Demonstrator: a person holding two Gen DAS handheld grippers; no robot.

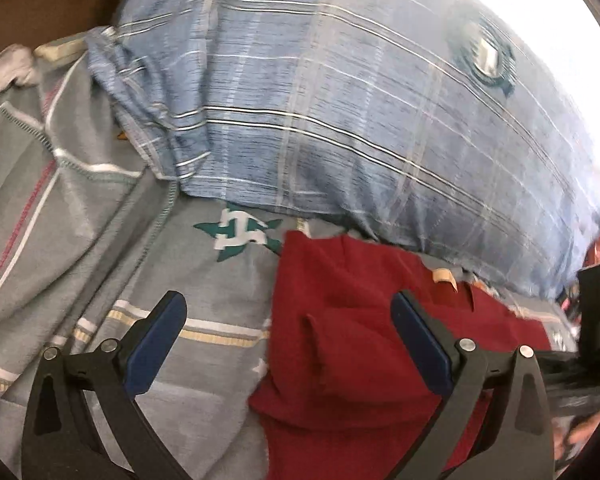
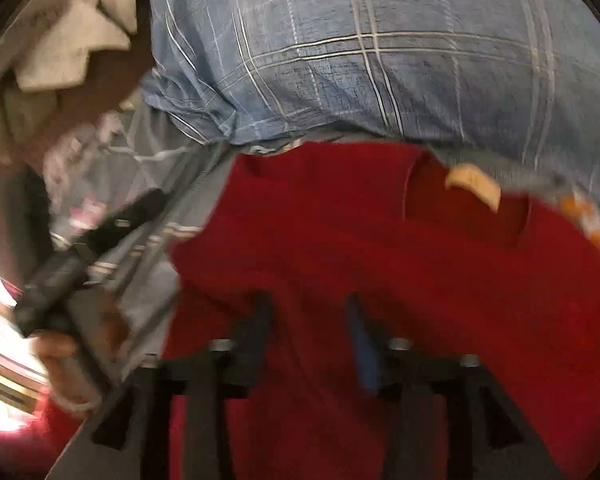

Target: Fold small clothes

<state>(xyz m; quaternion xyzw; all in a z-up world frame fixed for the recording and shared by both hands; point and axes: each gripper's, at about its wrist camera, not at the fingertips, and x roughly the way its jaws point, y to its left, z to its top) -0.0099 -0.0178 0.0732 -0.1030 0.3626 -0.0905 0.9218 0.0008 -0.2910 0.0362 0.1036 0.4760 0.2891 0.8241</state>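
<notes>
Here: 1 red garment (image 2: 380,248) on a grey blanket (image 1: 100,264), just below the blue plaid pillow (image 1: 340,100). Left gripper (image 1: 288,312) spread wide, empty. Right gripper (image 2: 310,308) parted over red cloth, gripping nothing.

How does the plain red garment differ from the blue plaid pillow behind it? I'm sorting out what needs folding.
The plain red garment is one solid colour; the blue plaid pillow carries white and dark crossing stripes. The red garment lies low and creased on the grey striped blanket, while the pillow bulges full and rounded. The garment shows a tan neck label; the pillow bears a dark teal emblem. Both rest on that blanket.
</notes>
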